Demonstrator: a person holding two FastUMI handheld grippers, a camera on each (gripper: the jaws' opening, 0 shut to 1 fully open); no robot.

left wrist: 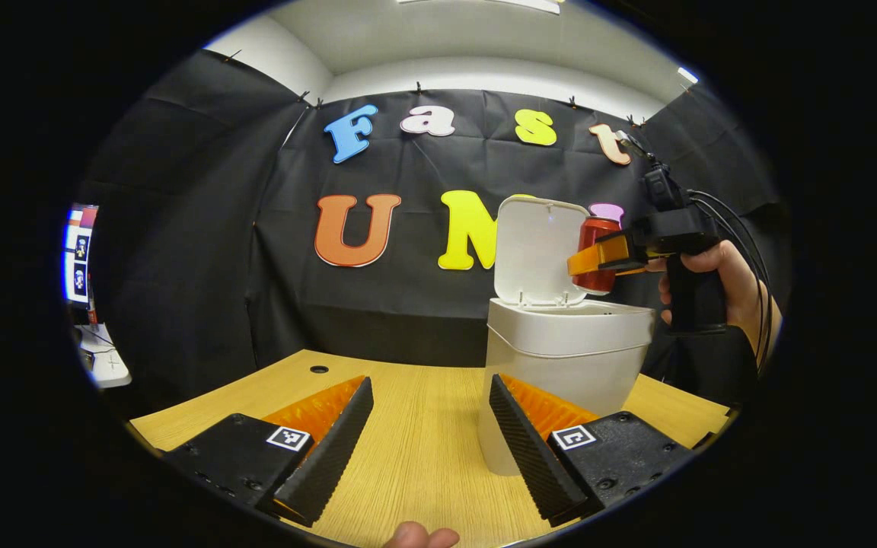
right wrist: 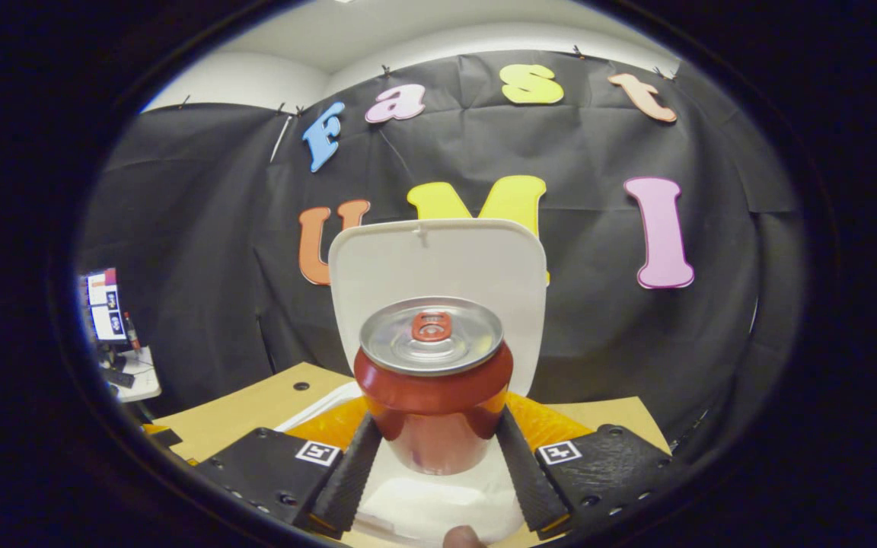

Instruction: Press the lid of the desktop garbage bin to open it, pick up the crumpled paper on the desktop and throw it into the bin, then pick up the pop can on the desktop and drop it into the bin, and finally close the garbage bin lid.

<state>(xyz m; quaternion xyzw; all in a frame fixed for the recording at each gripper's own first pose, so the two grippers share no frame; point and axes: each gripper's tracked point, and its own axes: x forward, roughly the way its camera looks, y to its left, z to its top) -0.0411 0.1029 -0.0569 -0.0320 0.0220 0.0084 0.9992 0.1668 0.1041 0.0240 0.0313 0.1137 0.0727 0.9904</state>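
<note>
The right hand-held gripper (right wrist: 435, 457) clamped the upright pop can (right wrist: 432, 380) between both fingers, directly above the open garbage bin (left wrist: 568, 350), at frame centre. The lid (right wrist: 438, 281) stood raised behind the can. The left hand-held gripper (left wrist: 431, 434) was spread wide over the bench (left wrist: 423, 449), lower frame, holding nothing

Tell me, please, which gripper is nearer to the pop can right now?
The right. The right gripper is shut on the pop can, holding it upright above the open garbage bin. The left gripper waits open, low over the table, before the bin.
</note>
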